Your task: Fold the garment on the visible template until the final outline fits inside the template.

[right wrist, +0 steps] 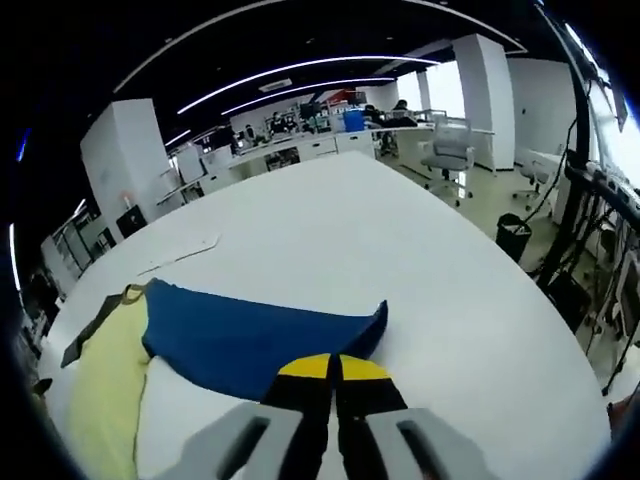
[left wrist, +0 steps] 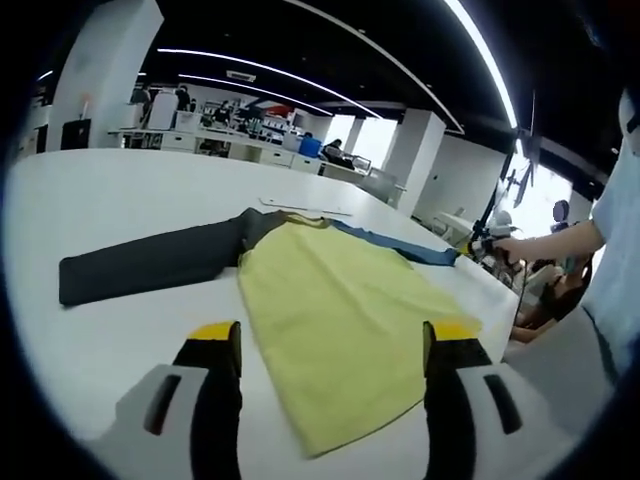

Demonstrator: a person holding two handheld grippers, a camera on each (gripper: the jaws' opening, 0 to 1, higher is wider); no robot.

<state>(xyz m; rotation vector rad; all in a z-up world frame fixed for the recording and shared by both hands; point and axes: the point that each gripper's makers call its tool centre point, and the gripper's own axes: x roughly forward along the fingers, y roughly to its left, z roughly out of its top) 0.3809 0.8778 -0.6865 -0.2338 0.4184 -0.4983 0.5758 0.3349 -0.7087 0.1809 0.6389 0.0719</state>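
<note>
Blue sleeve [right wrist: 250, 340] lies crosswise on the table [right wrist: 420, 260], its cuff pinched in the closed right claw [right wrist: 333, 368], while the open left claw [left wrist: 330, 335] hovers over the yellow garment [left wrist: 340, 320] body.

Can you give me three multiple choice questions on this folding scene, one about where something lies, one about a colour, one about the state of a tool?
1. Where does the dark grey sleeve lie in the left gripper view?
A. Stretched out to the left of the yellow body
B. Folded on top of the yellow body
C. Hanging off the table

2. What colour is the sleeve just ahead of the right tool?
A. Red
B. Blue
C. White

3. How do the left tool's jaws stand?
A. Shut on the collar
B. Open, apart over the yellow fabric
C. Shut on nothing

Answers: 1 A, the grey sleeve extends flat leftward; 2 B, the fabric at the tips is blue; 3 B, a wide gap shows yellow cloth between the tips.
</note>
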